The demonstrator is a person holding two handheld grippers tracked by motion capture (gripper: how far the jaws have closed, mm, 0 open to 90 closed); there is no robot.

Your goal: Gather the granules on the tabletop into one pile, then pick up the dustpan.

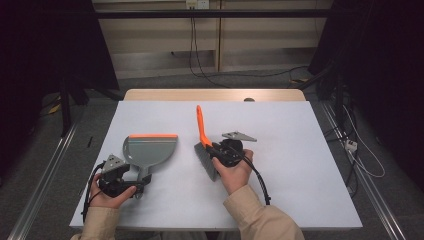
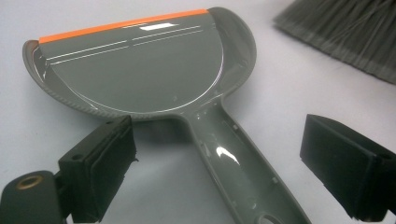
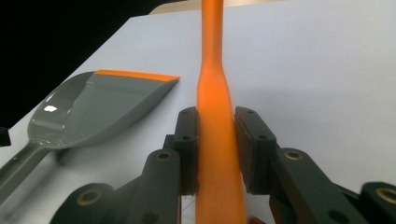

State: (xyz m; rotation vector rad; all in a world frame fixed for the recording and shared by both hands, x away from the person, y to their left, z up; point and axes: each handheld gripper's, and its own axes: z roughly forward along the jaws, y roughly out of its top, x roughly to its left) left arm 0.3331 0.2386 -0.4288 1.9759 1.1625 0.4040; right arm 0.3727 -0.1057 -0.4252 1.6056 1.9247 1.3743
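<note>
- Left gripper [image 1: 131, 189], near-left on the counter [image 1: 300, 165]: fingers [image 2: 100, 172] spread wide on either side of the dustpan handle [image 2: 233, 163], not touching it.
- Dustpan [image 1: 149, 151] lies flat just beyond the left gripper, left of centre, orange lip [image 1: 153, 135] at its far edge, handle pointing near.
- Right gripper [image 1: 218, 148], near-centre: fingers [image 3: 188, 140] clamped tight on the brush's orange handle [image 3: 215, 116].
- Brush [image 1: 205, 145]: grey bristles [image 1: 206, 161] low at the near end, just right of the dustpan; handle slants away toward the far side.
- Step, as I judge it: brush is gripped, dustpan not yet grasped.
- Next move calls for closing the left fingers squarely on the dustpan handle, then bringing the bristles toward the orange lip.
- Brands or writing: none readable on either tool.
</note>
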